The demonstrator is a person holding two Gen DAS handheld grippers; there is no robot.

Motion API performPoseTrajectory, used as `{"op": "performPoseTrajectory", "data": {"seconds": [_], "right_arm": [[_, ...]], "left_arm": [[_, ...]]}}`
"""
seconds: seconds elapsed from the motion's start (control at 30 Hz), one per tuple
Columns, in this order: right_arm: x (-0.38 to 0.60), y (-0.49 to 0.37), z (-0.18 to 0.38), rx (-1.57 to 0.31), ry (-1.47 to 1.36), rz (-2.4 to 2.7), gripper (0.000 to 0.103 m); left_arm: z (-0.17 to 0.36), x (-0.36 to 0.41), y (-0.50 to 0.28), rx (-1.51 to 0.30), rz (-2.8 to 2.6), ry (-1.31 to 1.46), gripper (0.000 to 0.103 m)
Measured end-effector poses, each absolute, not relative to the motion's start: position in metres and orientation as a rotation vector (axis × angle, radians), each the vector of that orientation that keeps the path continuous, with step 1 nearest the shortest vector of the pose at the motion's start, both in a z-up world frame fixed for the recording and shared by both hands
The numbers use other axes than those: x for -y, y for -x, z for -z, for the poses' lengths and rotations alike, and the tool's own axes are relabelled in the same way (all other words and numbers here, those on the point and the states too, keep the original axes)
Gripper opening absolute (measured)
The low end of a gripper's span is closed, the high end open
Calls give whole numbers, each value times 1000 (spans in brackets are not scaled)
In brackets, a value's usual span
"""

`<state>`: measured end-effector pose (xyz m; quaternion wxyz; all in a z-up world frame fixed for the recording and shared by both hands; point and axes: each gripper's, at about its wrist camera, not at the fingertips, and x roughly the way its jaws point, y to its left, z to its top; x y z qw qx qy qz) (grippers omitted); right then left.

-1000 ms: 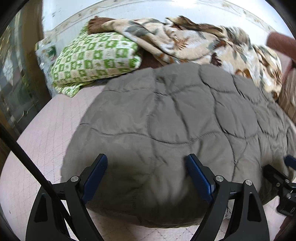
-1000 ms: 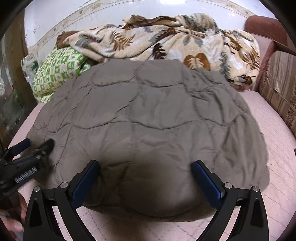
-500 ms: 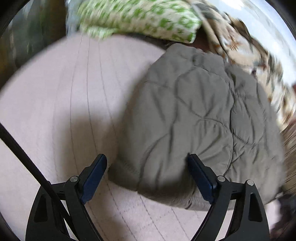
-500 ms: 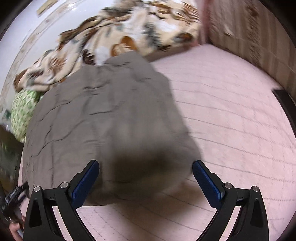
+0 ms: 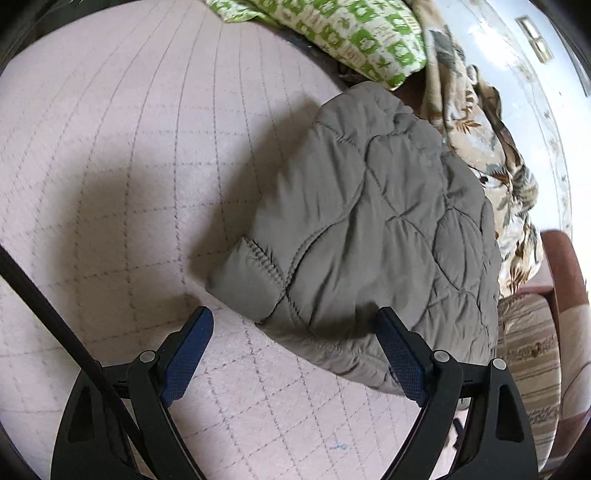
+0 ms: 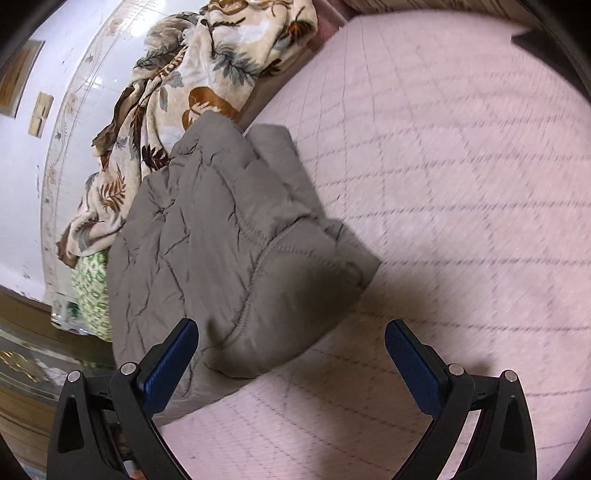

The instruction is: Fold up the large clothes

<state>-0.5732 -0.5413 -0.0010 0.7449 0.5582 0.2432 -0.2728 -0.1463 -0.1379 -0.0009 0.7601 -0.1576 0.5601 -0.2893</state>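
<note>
A grey quilted jacket [image 5: 373,229] lies folded into a thick bundle on the pink quilted bed cover [image 5: 129,155]. My left gripper [image 5: 295,350] is open and empty, hovering at the bundle's near left corner, its right finger over the fabric edge. In the right wrist view the same jacket [image 6: 221,251] lies left of centre. My right gripper [image 6: 291,362] is open and empty at the bundle's near right corner, its left finger over the fabric.
A green-patterned pillow [image 5: 354,29] and a beige leaf-print blanket [image 6: 207,74] are heaped behind the jacket against the wall. A striped brown sofa arm [image 5: 532,354] stands at the right. Pink cover [image 6: 461,184] stretches to the jacket's right.
Both grippers have swung outward from the jacket's near edge to its two sides, left one to the left corner, right one to the right corner. Both stay open. The jacket has not moved.
</note>
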Motion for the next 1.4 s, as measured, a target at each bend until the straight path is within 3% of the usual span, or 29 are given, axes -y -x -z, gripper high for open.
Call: {"op": "performPoseTrajectory", "data": {"seconds": [0.5,0.57,0.67,0.73,0.83,1.1,1.4], "right_arm": [[560,552,20,-385,-1312,635,100],[558,545,13,-435,-1233,686,75],[541,519,-18,-560,-910,782,56],[521,499,-36,-627,-673,840,50],[500,482,-47,-685,-450,895,48],[482,464,-50,-758,-175,945,47],[463,464,-64,-729,-37,958,44]], "left_arm": [[7,163,132,-1166,610,362,87],[2,171,134,-1134,600,304,79],[-17,191,150,-1018,564,92,64],[-28,204,164,-920,532,-52,59],[-34,221,178,-815,484,-212,58],[-39,226,180,-766,472,-282,58],[-54,230,197,-664,438,-361,56]]}}
